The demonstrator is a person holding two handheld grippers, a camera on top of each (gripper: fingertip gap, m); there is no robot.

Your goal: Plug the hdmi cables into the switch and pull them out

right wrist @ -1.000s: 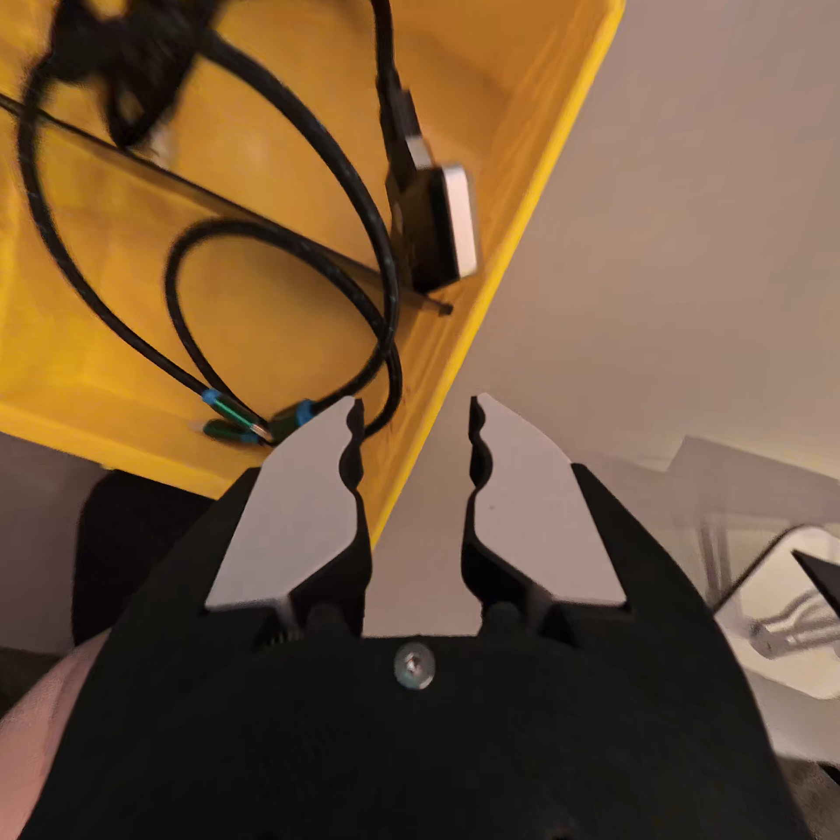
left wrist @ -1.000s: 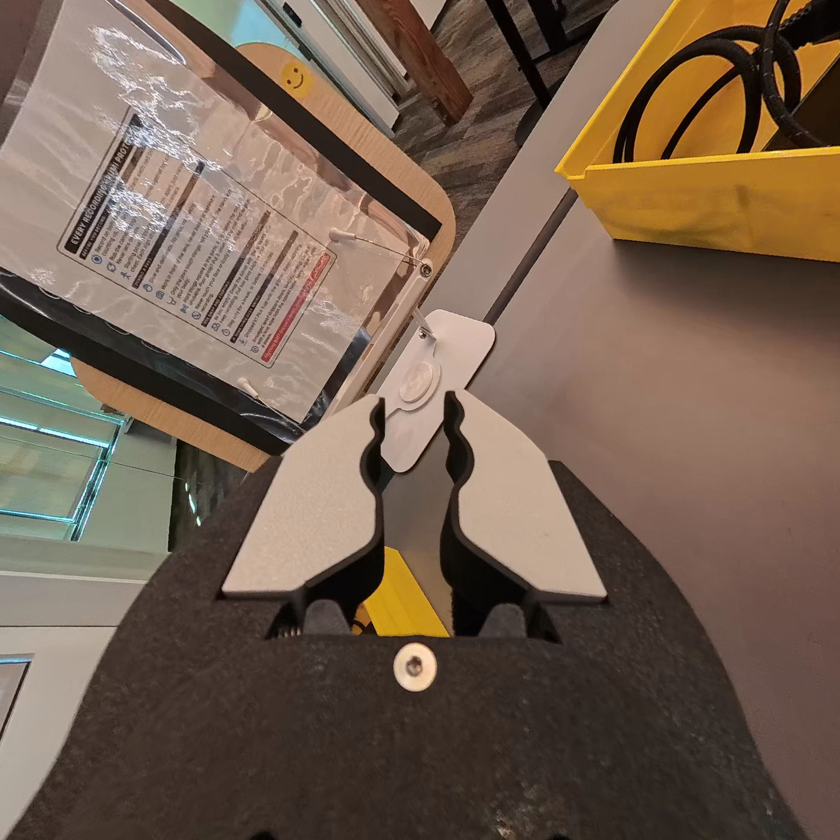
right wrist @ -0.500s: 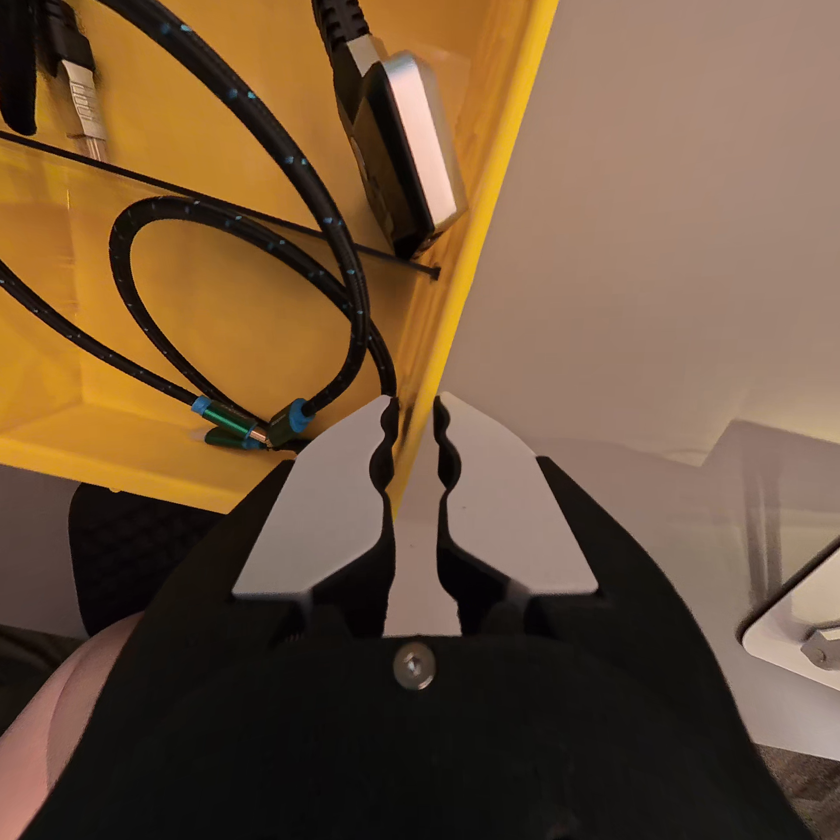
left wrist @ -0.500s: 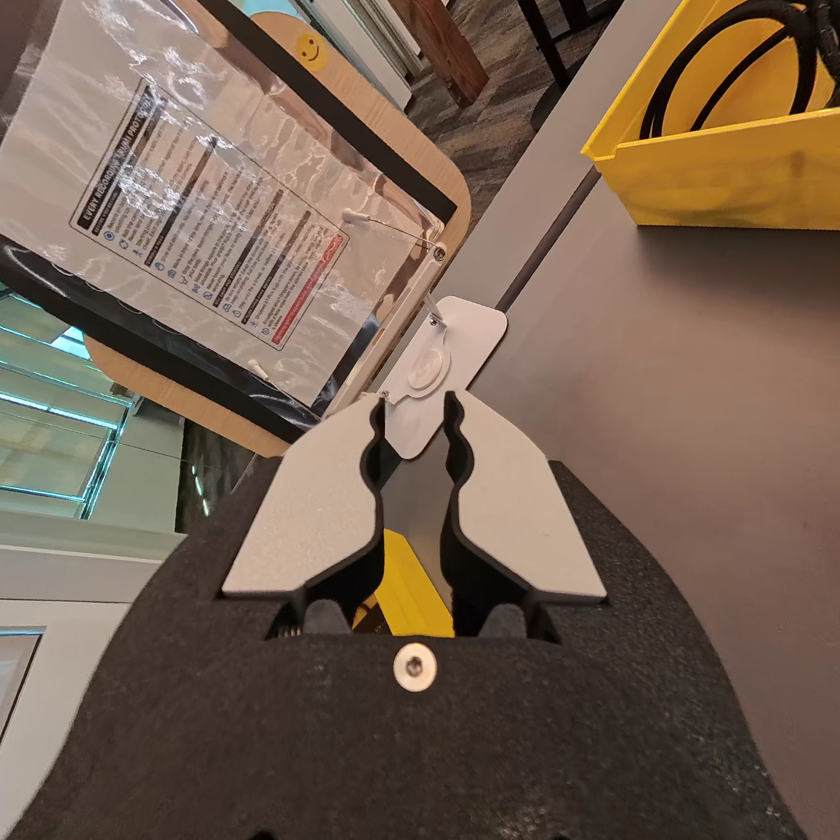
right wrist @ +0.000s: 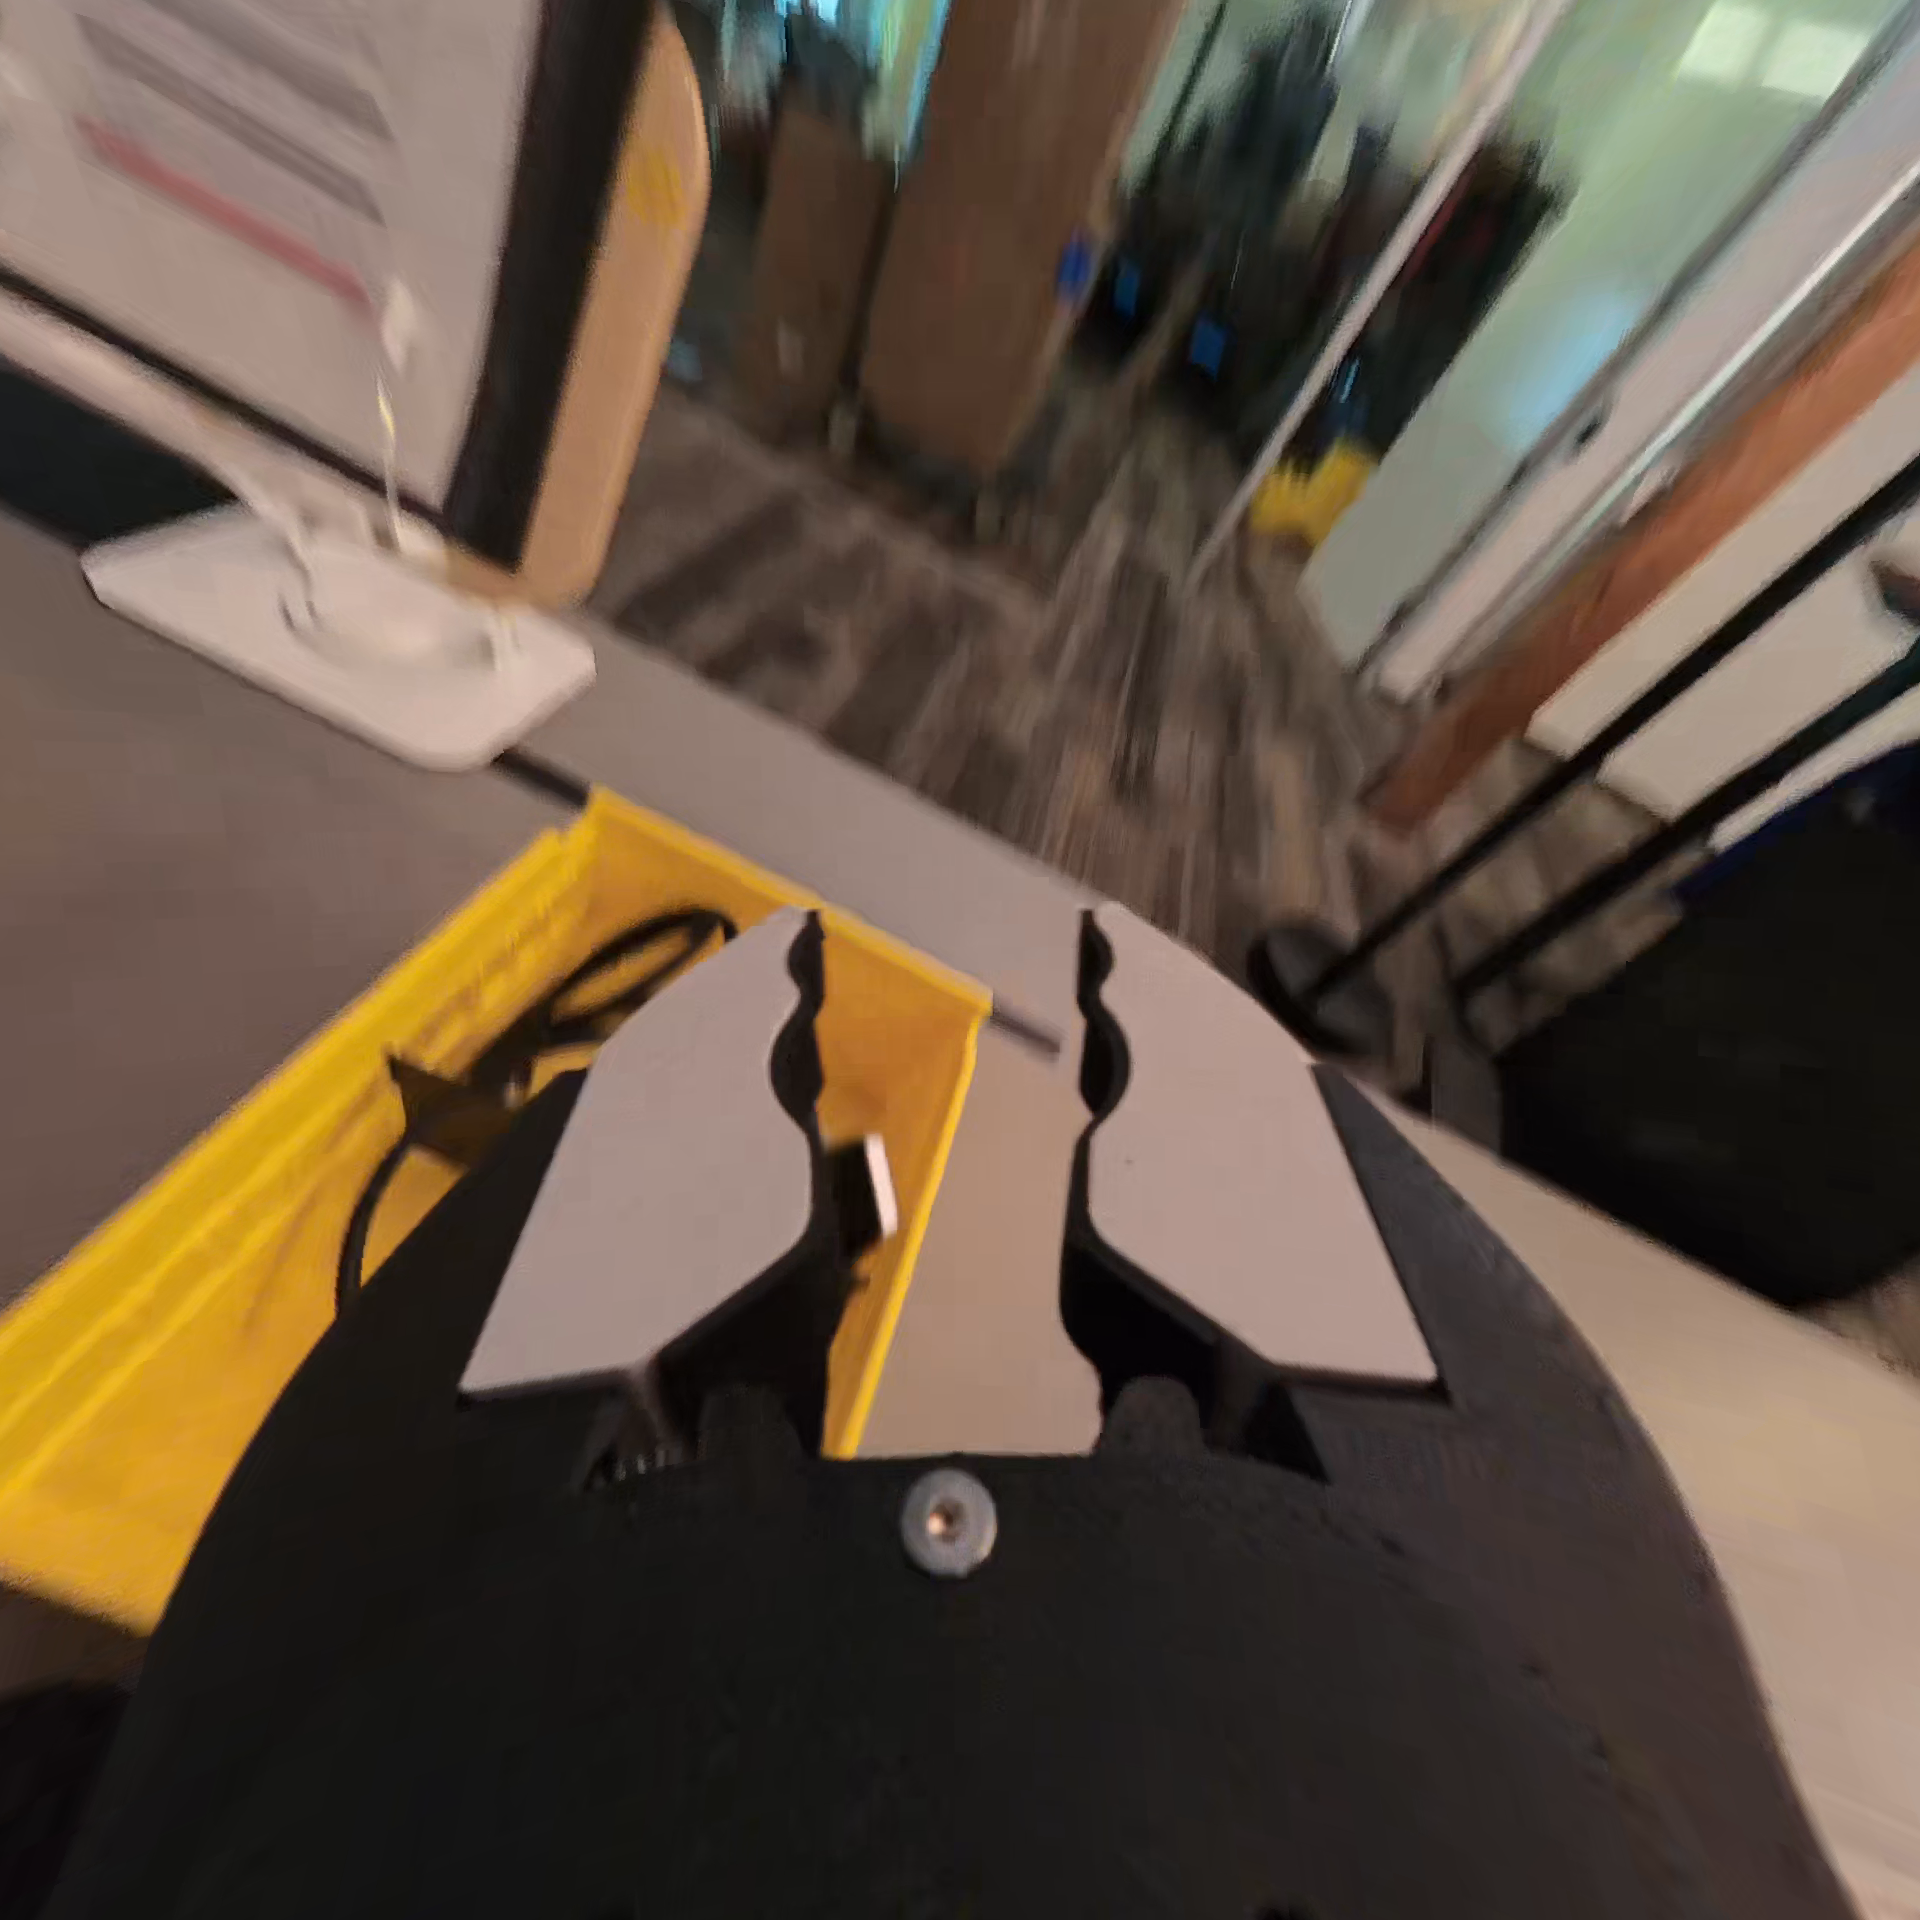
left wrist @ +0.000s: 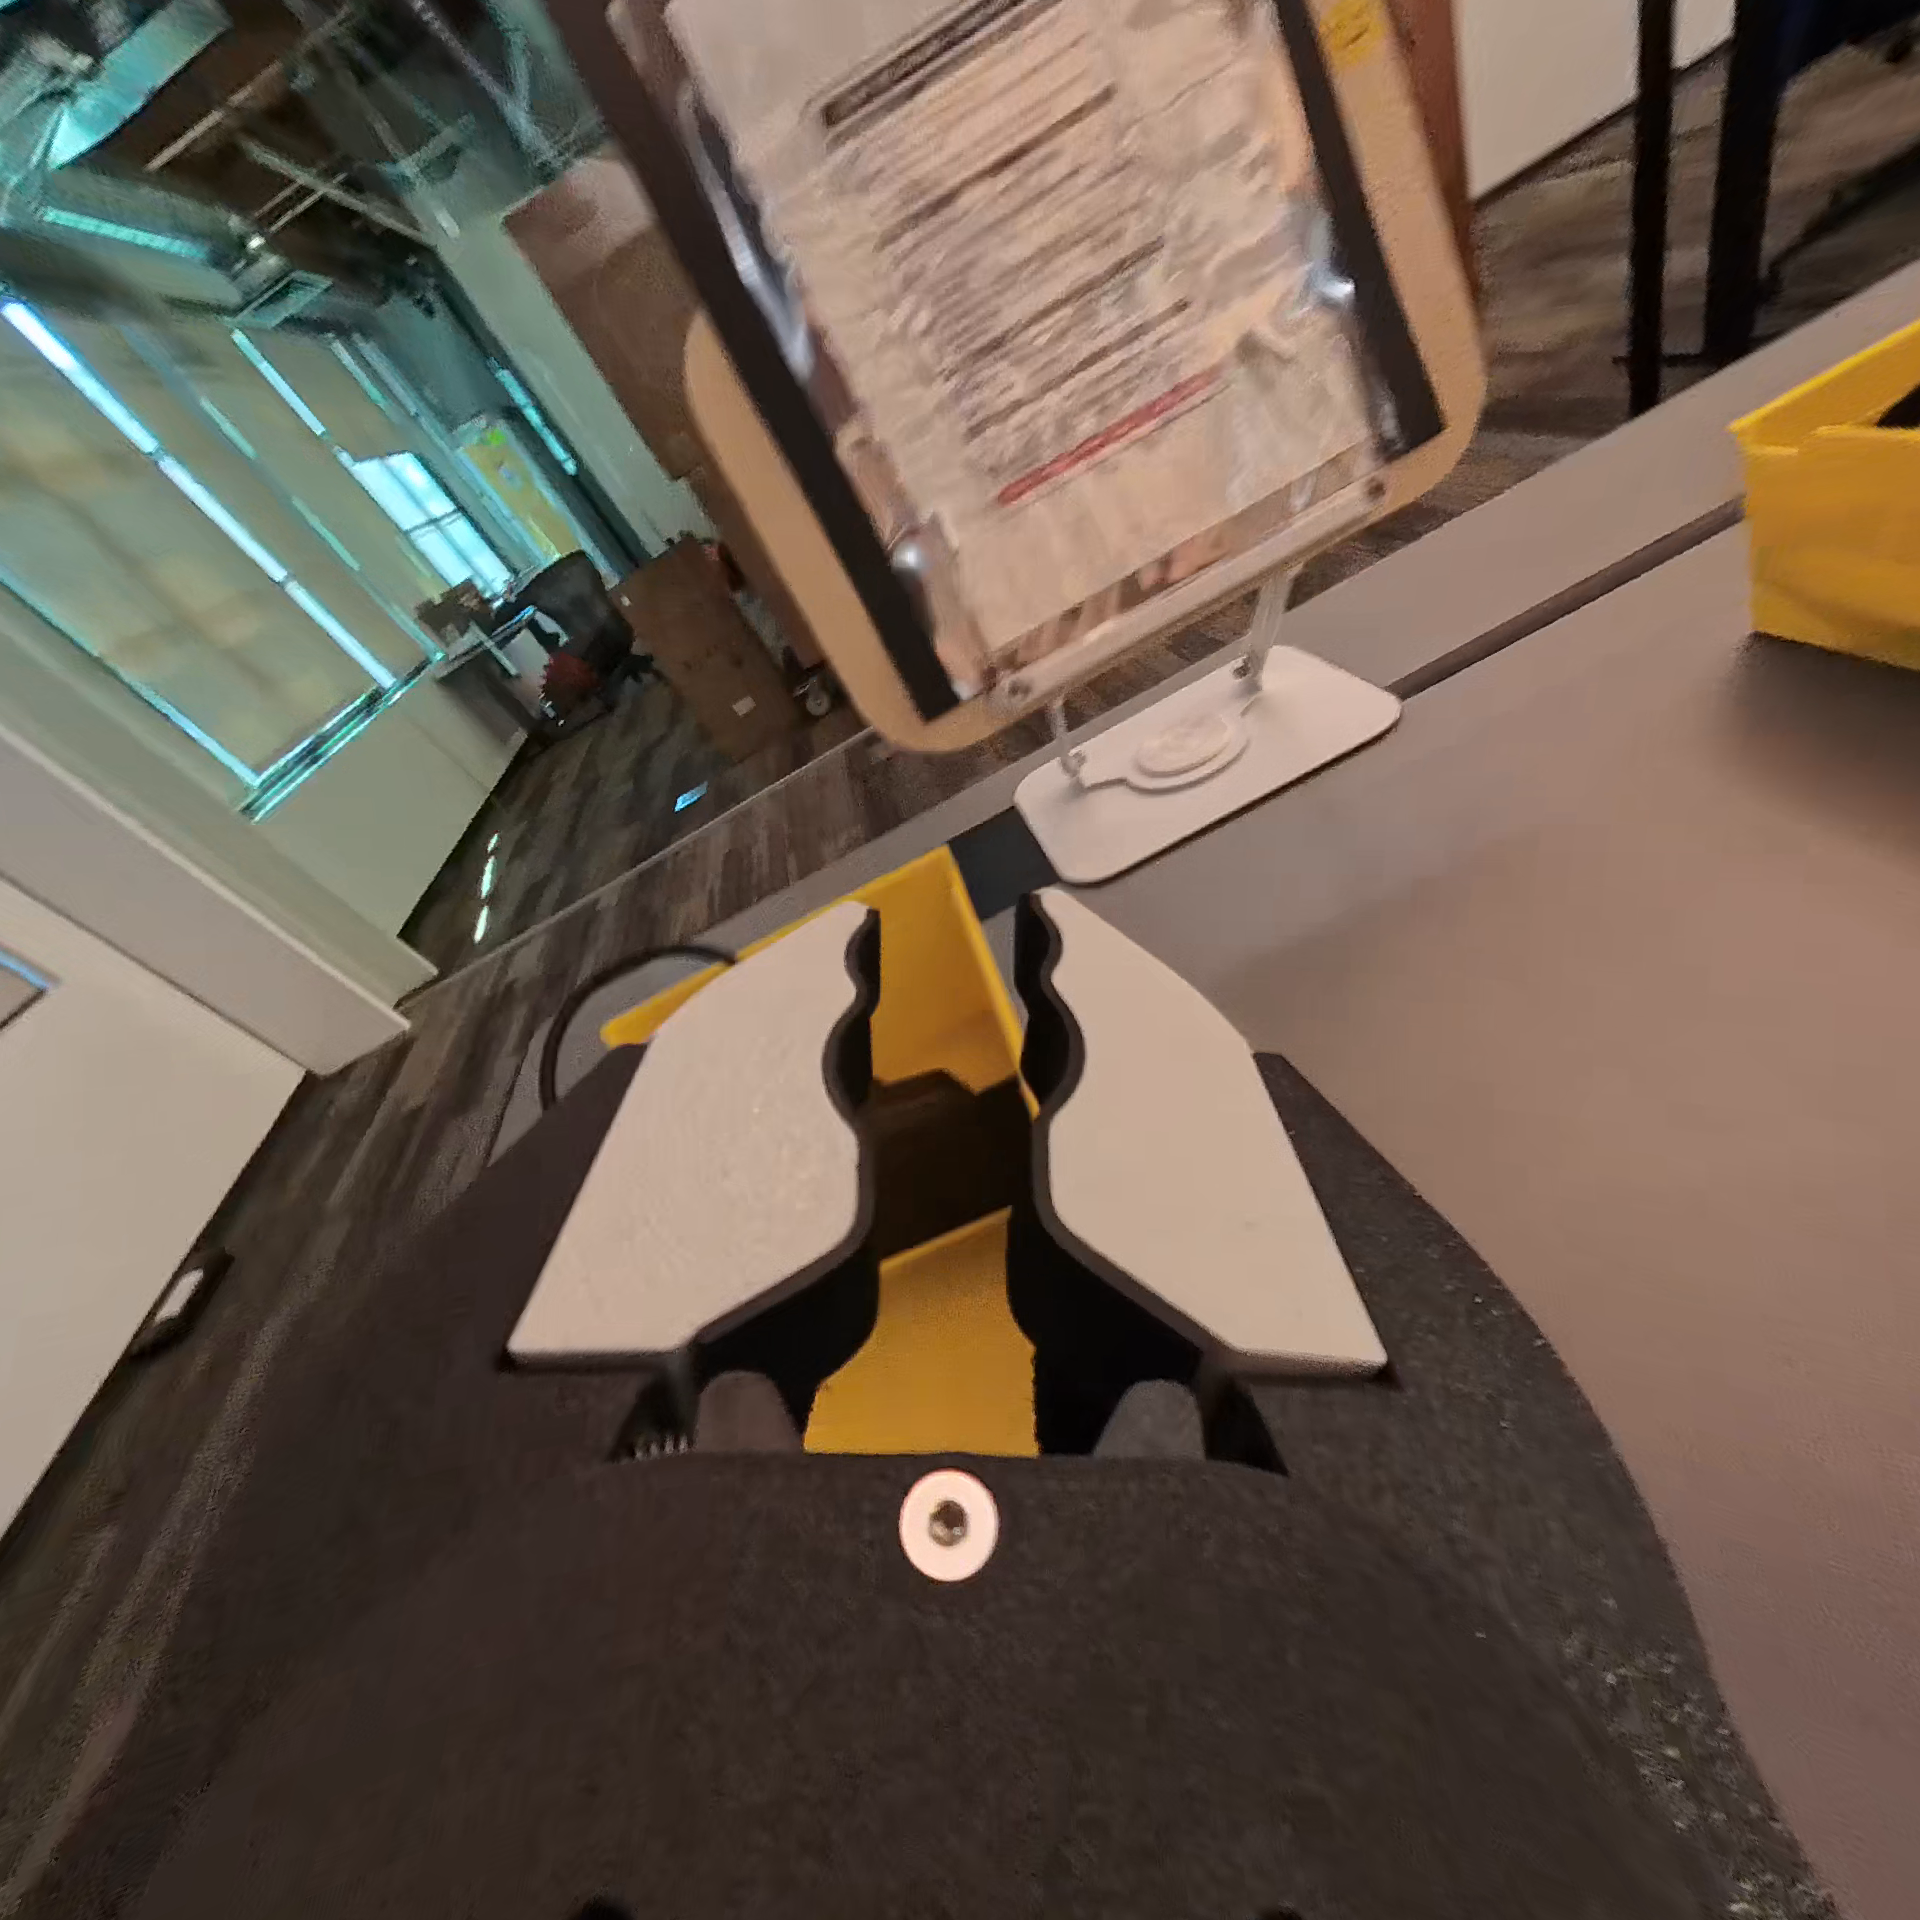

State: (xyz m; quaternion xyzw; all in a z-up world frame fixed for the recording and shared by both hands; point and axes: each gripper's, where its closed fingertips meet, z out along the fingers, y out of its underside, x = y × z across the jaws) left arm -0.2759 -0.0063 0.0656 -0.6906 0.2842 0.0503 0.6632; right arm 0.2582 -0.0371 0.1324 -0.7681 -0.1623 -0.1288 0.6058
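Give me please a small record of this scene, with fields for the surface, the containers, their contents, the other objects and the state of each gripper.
surface: grey table
container near right gripper: yellow bin on the table
bin contents: black cables and a small silver-faced switch
container near left gripper: second yellow bin, contents mostly hidden
other object: framed sheet on a white stand, blurred
left gripper: open, holding nothing
right gripper: open, holding nothing, above the bin's edge
image quality: right wrist view blurred
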